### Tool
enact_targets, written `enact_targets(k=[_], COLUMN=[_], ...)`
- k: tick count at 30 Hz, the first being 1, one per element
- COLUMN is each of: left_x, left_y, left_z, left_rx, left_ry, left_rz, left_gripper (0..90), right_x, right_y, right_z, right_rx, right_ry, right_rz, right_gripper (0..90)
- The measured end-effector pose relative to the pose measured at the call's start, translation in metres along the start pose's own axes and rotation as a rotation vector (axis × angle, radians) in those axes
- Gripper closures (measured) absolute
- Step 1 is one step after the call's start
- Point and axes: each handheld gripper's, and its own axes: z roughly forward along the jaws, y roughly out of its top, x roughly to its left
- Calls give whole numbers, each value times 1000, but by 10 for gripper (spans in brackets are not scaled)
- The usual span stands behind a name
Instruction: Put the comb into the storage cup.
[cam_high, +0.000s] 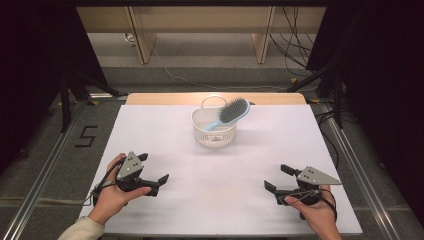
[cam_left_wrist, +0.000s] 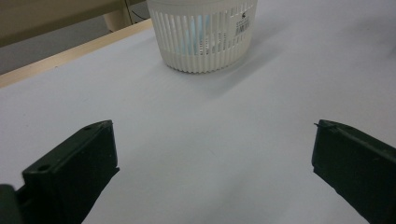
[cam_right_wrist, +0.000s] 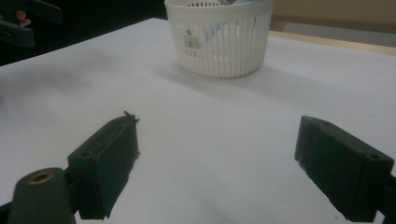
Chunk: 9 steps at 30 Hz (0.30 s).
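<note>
white slatted plastic makes up the basket (cam_high: 214, 131) in front of you: round, with a thin loop handle at its far rim and a small barcode label on its wall. a hairbrush (cam_high: 229, 114) with a light blue handle and a dark bristled head sits in it, handle down inside, head tilted up and leaning out over the right rim. through the slats in your left gripper view you can make out the blue of the handle.

the basket stands toward the far middle of the table (cam_high: 225, 195), well apart from both of your claws and roughly between them. your left claw (cam_high: 153, 169) rests low at the near left of the table, its jaws spread wide with nothing between them; in its own view the basket (cam_left_wrist: 203, 35) stands straight ahead beyond the gap. your right claw (cam_high: 276, 177) sits at the near right, jaws likewise spread wide and holding nothing; from its view the basket (cam_right_wrist: 220, 39) lies ahead, a little left of centre.

between each claw and the basket you have only the bare white surface of the table. a wooden strip edges the far side of the table, and beyond it, on the floor, run cables.
</note>
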Motion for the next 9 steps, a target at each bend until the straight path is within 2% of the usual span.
enact_targets(k=[4, 9], left_x=[-3, -6], left_y=[-1, -2], left_z=[2, 6], left_rx=[5, 17], left_ry=[-13, -25], left_rz=[9, 2], left_gripper=[0, 0], right_x=[0, -1], right_y=[0, 0], right_z=[1, 0], right_rx=[-2, -3], right_ry=[2, 0], right_rz=[4, 6], right_gripper=[143, 143])
